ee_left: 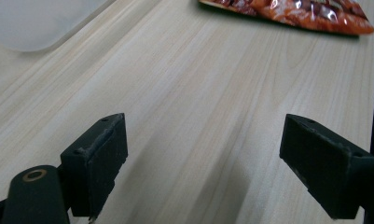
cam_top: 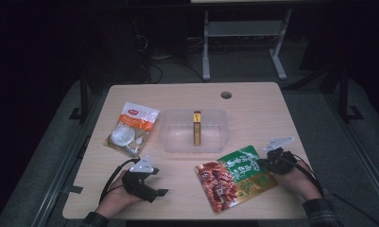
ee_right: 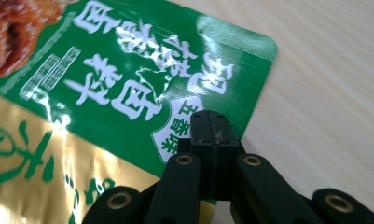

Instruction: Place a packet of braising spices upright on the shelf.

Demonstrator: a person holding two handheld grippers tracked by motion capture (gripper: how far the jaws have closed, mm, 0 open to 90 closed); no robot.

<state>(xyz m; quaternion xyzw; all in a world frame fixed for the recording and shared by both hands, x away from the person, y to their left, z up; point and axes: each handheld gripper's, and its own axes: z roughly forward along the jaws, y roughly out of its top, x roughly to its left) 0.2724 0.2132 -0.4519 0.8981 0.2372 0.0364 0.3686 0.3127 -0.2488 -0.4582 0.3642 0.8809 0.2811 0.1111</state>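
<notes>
1. Nearest the camera in the high view is the left gripper, low at the left of the wooden table, held in the person's left hand, with its grey three-cornered plate on top and a black cable looping off to its left.
2. Its jaws stand wide apart with nothing between them; in the left gripper view they hang just over bare wood, with the red end of the green and red snack pouch far ahead at the top edge and a corner of the clear plastic tub at the upper left.
3. Beyond that gripper, toward the far left of the table, lies an orange and white food packet, flat and well apart from both grippers.
4. At the middle of the table sits the clear plastic tub, and a narrow brown and yellow box stands upright inside it.
5. Right of centre, near the front edge, the green and red snack pouch lies flat and askew, its red end toward the person and its green end toward the right gripper.
6. The right gripper, held in the right hand, sits at the pouch's green edge.
7. In the right gripper view its jaws are pressed together over the green corner of the pouch; whether they pinch the film itself I cannot tell.
</notes>
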